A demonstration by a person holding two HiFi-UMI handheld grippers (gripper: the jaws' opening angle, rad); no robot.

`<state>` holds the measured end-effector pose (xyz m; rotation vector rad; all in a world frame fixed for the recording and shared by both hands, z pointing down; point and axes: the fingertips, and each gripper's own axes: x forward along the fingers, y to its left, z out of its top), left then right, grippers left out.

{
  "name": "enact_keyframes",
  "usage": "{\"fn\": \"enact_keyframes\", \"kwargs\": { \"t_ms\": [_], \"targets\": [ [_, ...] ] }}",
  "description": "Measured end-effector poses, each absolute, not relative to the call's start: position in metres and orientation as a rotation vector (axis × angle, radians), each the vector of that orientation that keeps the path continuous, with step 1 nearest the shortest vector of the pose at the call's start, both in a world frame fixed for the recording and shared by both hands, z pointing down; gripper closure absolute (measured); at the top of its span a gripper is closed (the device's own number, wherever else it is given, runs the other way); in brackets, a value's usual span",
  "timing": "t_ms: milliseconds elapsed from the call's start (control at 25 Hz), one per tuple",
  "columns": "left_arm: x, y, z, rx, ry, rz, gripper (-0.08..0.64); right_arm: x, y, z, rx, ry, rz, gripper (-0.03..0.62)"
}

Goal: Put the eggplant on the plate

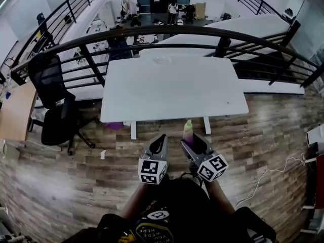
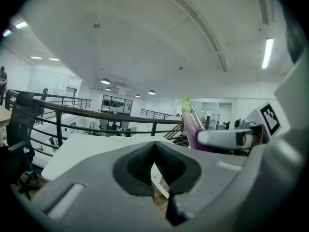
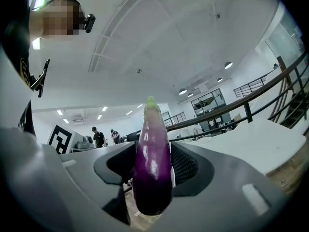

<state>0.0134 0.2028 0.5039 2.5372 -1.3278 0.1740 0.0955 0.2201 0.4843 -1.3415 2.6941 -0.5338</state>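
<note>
Eggplant (image 3: 153,168) stands upright in the grasp of the right gripper (image 1: 190,142), whose jaws are clenched on its thick lower half from both sides. Its skin is glossy: deep purple at the rounded fat end, which hangs at 6 o'clock below the pads, paling to lilac higher up and ending in a small green tip at 12 o'clock. Highlights from the ceiling lights run down its front.

In the head view both forearms come out from the person's body at 6 o'clock and hold the two grippers side by side, close together, each with its marker cube nearest the body and its jaws aimed toward 12 o'clock. The left gripper (image 1: 160,142) sits at 9 o'clock of the right one; its jaws are pressed together at the tips with nothing between them, and only a thin slit near their base shows the floor (image 1: 273,135).

Both grippers and the eggplant are over the wooden floor, just short of the near edge of the white worktop (image 1: 152,95), at its 6 o'clock. The plate (image 1: 164,61), pale and hard to make out, lies on the worktop near its far edge at 12 o'clock, well apart from the eggplant. A black office chair (image 1: 53,100) stands at 9 o'clock of the worktop, and a dark railing (image 1: 202,34) curves behind it.
</note>
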Motion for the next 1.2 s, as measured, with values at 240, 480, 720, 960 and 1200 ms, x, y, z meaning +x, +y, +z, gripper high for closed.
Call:
{"fn": "enact_keyframes", "kwargs": {
  "t_ms": [240,480,720,960,1200],
  "targets": [
    [0.002,0.164,0.507,2.547,-1.276,0.200,0.555,0.087,0.168,0.479,-1.412,2.720,-0.471,0.367],
    [0.000,0.132,0.522,2.517,-1.259,0.208,0.555,0.086,0.130,0.485,-1.418,2.712,-0.498,0.367],
    [0.009,0.080,0.529,2.503,-1.260,0.222,0.555,0.093,0.081,0.501,-1.411,2.700,-0.563,0.367],
    [0.050,0.021,0.518,2.543,-1.226,0.247,0.555,0.116,0.023,0.508,-1.380,2.698,-0.630,0.365],
    [0.073,-0.031,0.515,2.544,-1.268,0.259,0.555,0.124,-0.029,0.511,-1.264,2.740,-0.648,0.367]
  ]
}}
